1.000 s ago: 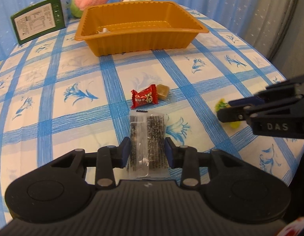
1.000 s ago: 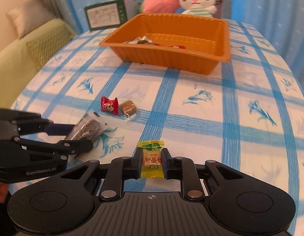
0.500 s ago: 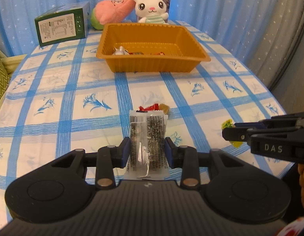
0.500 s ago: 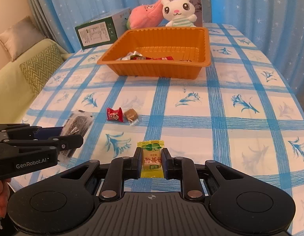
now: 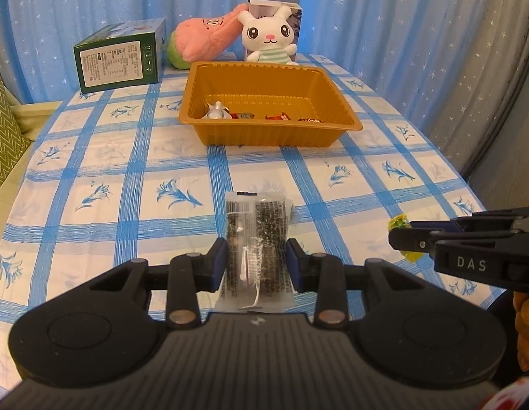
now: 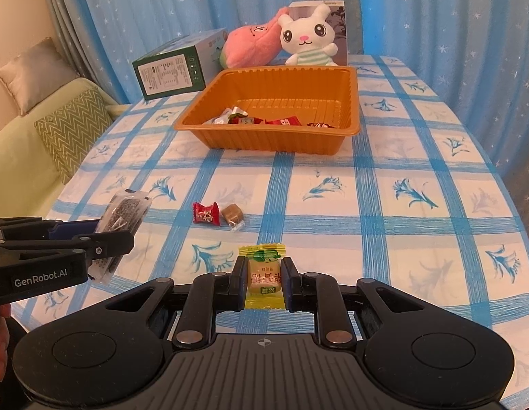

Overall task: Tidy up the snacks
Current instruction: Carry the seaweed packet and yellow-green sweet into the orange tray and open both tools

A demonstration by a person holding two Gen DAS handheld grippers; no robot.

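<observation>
Black-speckled packet (image 5: 256, 256) pinched in the left gripper (image 5: 257, 266) and yellow candy (image 6: 264, 278) in the right gripper (image 6: 264, 282) have risen off the bench (image 6: 418, 205), ready for the tray (image 6: 353, 102).

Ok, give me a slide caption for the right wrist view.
Right gripper holding a yellow candy above the checked tablecloth, orange tray ahead.

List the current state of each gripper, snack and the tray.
Left gripper: shut on the clear black-speckled snack packet.
Right gripper: shut on the yellow wrapped candy.
Red wrapped candy: lying on the table.
Brown clear-wrapped candy: lying beside it.
Orange plastic tray: partly filled.
</observation>
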